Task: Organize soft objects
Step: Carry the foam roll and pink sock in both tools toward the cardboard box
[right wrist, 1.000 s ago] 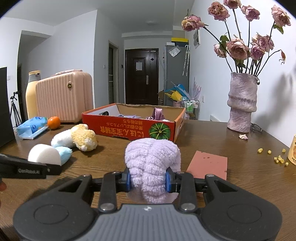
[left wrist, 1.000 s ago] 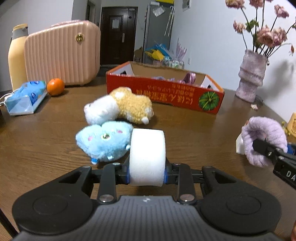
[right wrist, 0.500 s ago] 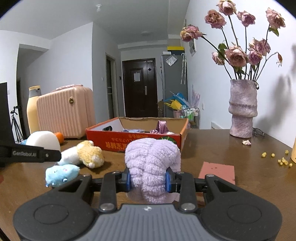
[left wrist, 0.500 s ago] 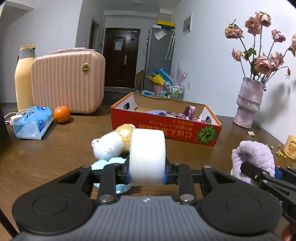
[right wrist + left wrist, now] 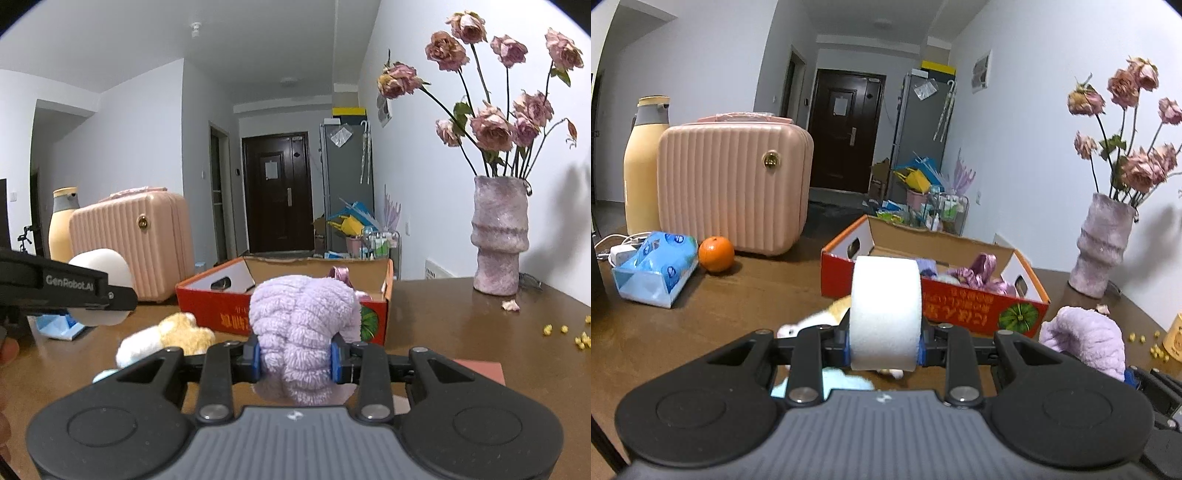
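- Since the earlier frames both grippers have risen: the plush toys have slid down toward 6 o'clock in the left wrist view, and the open red cardboard box (image 5: 982,308) now shows its inside.
- The left gripper (image 5: 884,341) has its fingers pinching a white foam cylinder (image 5: 885,314), held above the wooden tabletop (image 5: 701,317).
- The right gripper (image 5: 295,360) has its fingers pinching a fluffy lilac knitted bundle (image 5: 301,328), also off the tabletop.
- From the right wrist view, the box sits at 12 o'clock just beyond the lilac bundle, with purple fabric (image 5: 341,275) already inside.
- A white-and-tan plush toy (image 5: 166,338) lies on the tabletop at 10 o'clock, between the right gripper and the box; a pale blue plush (image 5: 827,380) is mostly hidden under the left gripper.
- In the left wrist view, a ribbed pink hard case (image 5: 735,188) stands at 10 o'clock, with a cream bottle (image 5: 642,166) beside it, an orange (image 5: 716,254) and a blue tissue pack (image 5: 653,267) in front.
- A lilac textured vase of dried pink roses (image 5: 498,236) stands at 2 o'clock, well apart from the box.
- A flat terracotta pad (image 5: 480,371) lies at 4 o'clock beside the right gripper; yellow crumbs (image 5: 576,338) lie at 3 o'clock.
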